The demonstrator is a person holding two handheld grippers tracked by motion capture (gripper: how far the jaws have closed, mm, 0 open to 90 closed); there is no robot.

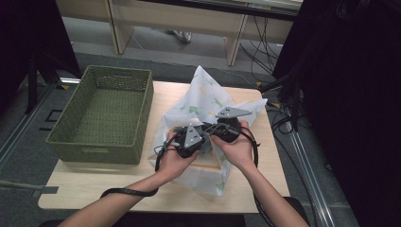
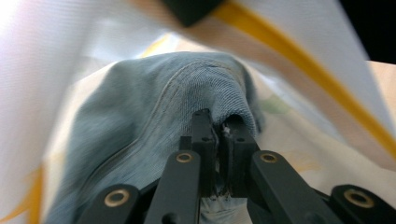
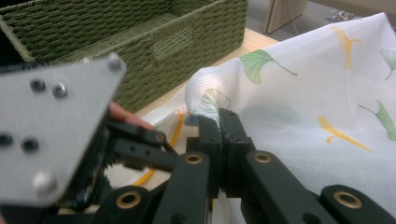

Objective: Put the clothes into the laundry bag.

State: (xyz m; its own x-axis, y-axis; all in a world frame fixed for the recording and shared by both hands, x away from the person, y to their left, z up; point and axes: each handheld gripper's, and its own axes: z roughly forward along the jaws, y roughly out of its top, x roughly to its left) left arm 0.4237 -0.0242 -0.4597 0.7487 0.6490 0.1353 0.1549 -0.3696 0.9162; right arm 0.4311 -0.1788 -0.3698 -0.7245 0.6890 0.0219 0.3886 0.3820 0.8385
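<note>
Wooden table [image 1: 94,184]: basket [image 1: 101,116], bag [image 1: 208,101].

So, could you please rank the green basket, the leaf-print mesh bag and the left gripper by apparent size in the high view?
1. green basket
2. leaf-print mesh bag, somewhat smaller, partly hidden by hands
3. left gripper, clearly smallest

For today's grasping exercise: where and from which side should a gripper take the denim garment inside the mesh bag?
Probably at the raised fold of the denim garment, entering through the bag mouth. That ridge stands up thin enough for jaws; the left gripper already pinches it there, while the right gripper holds the bag's edge.
</note>
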